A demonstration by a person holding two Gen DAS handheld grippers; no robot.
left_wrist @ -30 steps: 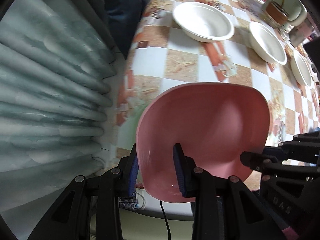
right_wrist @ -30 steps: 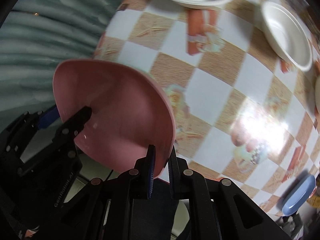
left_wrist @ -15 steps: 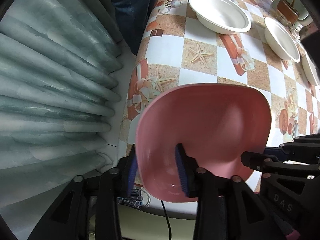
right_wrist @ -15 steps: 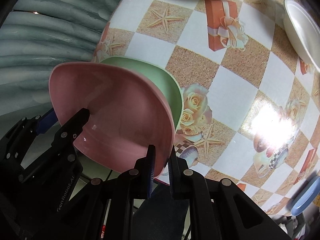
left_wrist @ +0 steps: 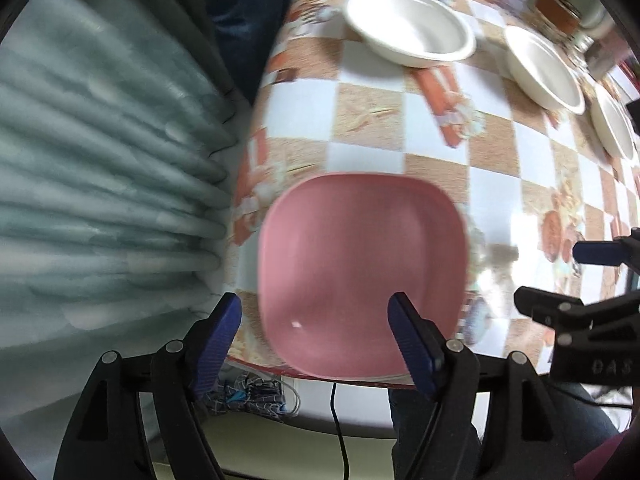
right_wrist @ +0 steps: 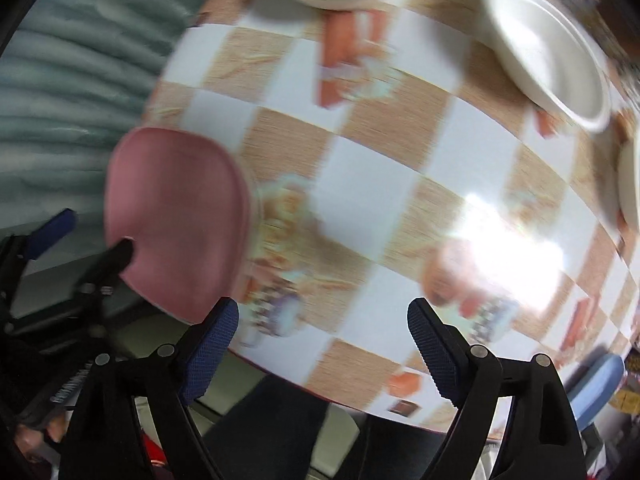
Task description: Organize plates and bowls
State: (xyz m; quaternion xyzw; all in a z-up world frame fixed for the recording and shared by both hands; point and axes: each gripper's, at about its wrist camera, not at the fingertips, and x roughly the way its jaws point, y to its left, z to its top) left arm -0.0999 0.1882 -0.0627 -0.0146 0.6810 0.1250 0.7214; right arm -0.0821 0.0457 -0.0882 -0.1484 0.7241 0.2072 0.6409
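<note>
A pink square plate (left_wrist: pixel 360 272) lies flat on the checkered tablecloth (left_wrist: pixel 496 184) by the table's near left corner. My left gripper (left_wrist: pixel 316 340) hangs over the plate's near edge with its jaws opening. Its left pad stands clear of the rim and its right pad (left_wrist: pixel 412 344) hovers above the plate without pressing. My right gripper (right_wrist: pixel 322 344), jaws opening, has only tablecloth between its fingers, and the pink plate (right_wrist: pixel 176 220) lies to its left. Three white bowls (left_wrist: pixel 408 36) (left_wrist: pixel 540 68) (left_wrist: pixel 612 124) stand in a row at the far side.
A grey-green curtain (left_wrist: pixel 100 160) hangs along the table's left side. A person in jeans (left_wrist: pixel 248 8) stands at the far left corner. A blue seat (right_wrist: pixel 596 380) shows past the table's near right edge. Cables (left_wrist: pixel 256 392) hang below the front edge.
Both grippers were shut on the pink plate's rim and have opened and let it go. The plate now lies flat on the table. The right gripper has shifted right, away from it.
</note>
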